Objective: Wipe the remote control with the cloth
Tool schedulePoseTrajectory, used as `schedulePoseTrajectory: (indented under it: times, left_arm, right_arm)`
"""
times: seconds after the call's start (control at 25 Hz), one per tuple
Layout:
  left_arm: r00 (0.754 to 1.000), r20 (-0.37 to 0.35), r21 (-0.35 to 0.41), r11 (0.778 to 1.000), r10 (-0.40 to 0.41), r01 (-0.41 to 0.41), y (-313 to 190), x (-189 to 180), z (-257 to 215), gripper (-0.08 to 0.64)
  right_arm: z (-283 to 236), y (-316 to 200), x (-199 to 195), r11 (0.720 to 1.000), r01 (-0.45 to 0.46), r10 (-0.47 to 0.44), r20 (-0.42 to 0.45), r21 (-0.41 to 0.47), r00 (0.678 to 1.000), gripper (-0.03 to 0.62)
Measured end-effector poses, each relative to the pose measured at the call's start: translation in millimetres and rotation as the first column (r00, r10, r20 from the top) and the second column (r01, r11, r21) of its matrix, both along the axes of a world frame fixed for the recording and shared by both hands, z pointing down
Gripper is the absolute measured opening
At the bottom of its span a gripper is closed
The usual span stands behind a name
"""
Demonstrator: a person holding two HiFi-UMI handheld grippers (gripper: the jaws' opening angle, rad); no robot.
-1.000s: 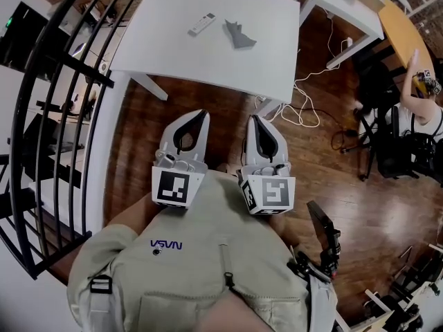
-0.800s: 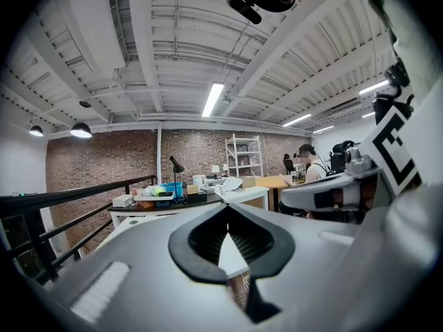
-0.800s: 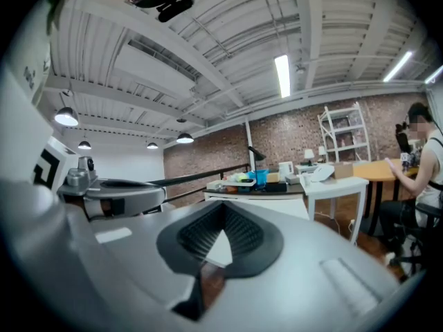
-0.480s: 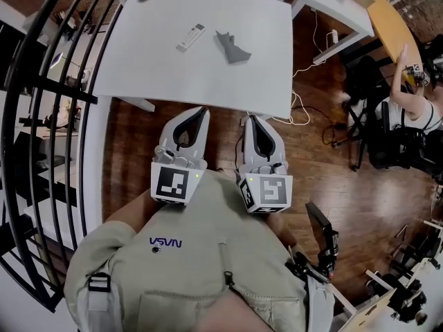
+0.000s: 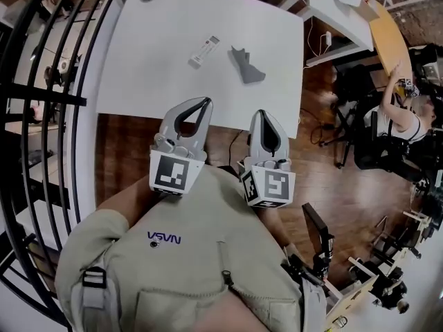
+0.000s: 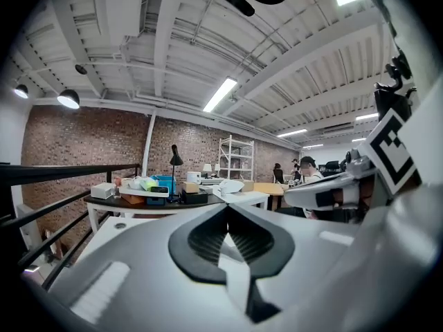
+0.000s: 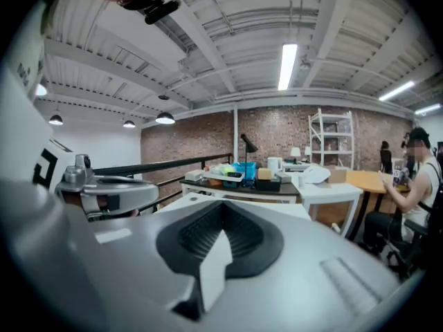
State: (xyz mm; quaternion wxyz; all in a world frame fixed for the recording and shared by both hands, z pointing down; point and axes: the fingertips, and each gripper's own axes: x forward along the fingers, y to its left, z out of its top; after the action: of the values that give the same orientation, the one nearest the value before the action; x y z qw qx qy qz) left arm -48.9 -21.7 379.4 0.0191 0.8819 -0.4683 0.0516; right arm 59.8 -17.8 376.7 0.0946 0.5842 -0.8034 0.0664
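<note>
Approach to table (image 5: 138, 81): nothing picked up yet.
Left gripper (image 5: 205, 101) and right gripper (image 5: 261, 113) closed tight, empty. Remote (image 5: 203, 51) lies mid-table, cloth (image 5: 247, 65) just beside it; jaws should part over cloth first.

Too small or cut off
Remote control (image 5: 204, 51) buttons too small to tell; cloth (image 5: 248, 66) weave likewise (railing (image 5: 41, 97) runs off the left edge).

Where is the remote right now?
In the head view the remote lies on the white table, up past the left gripper. The grey cloth is just to its right, not touching it.
</note>
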Motion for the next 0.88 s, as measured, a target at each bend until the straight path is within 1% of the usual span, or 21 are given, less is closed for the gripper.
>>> schedulePoseTrajectory:
  times: [0.04, 0.08, 0.16, 0.2, 0.32, 0.4, 0.52, 0.6, 0.8, 0.88]
  left_arm:
    - [1.0, 0.001, -0.004, 1.0, 0.003, -0.003, -6.0, -6.3, 2.5, 0.005]
    - [1.0, -0.013, -0.01, 1.0, -0.003, 0.003, -12.3, -11.4, 3.1, 0.005]
    - [0.997, -0.07, -0.023, 0.999, -0.035, 0.033, -23.6, -18.3, 0.3, 0.005]
    - [0.995, -0.085, -0.031, 0.999, -0.044, 0.041, -27.5, -19.7, 1.3, 0.005]
    - [0.998, -0.061, -0.046, 0.999, -0.029, 0.026, -36.1, -16.9, 11.9, 0.005]
    - [0.996, -0.074, -0.049, 0.998, -0.053, 0.05, -45.5, -14.7, 11.5, 0.005]
    - [0.995, -0.035, -0.041, 0.995, -0.094, 0.093, -59.3, -13.4, 15.1, 0.005]
    - [0.992, 0.01, -0.043, 0.991, -0.127, 0.127, -67.0, -11.0, 20.6, 0.005]
    - [0.976, 0.092, -0.062, 0.977, -0.199, 0.205, -89.0, 3.0, 30.3, 0.005]
    - [0.967, 0.106, -0.071, 0.968, -0.234, 0.242, -99.2, 6.9, 33.5, 0.005]
  right_arm:
    - [1.0, -5.7, -4.1, 1.0, -0.005, 0.004, -0.005, -0.009, 1.0, 0.003]
    - [1.9, -11.2, -7.1, 1.0, -0.008, 0.007, -0.012, -0.017, 1.0, 0.003]
    - [3.8, -20.2, -9.3, 1.0, -0.014, 0.013, -0.029, -0.028, 0.999, 0.003]
    - [4.7, -23.5, -8.9, 0.999, -0.019, 0.018, -0.035, -0.031, 0.999, 0.003]
    - [8.1, -32.6, -4.0, 0.999, -0.028, 0.026, -0.045, -0.035, 0.999, 0.003]
    - [13.1, -41.2, 0.5, 0.999, -0.022, 0.02, -0.045, -0.043, 0.999, 0.003]
    - [22.2, -58.8, 8.3, 0.999, 0.01, -0.012, -0.033, -0.053, 0.999, 0.003]
    - [27.3, -72.7, 14.7, 0.998, 0.04, -0.041, -0.022, -0.054, 0.999, 0.003]
    - [39.1, -110.2, 24.3, 0.989, 0.135, -0.135, -0.001, -0.059, 0.991, 0.005]
    - [48.7, -121.1, 25.6, 0.982, 0.174, -0.173, 0.018, -0.069, 0.985, 0.005]
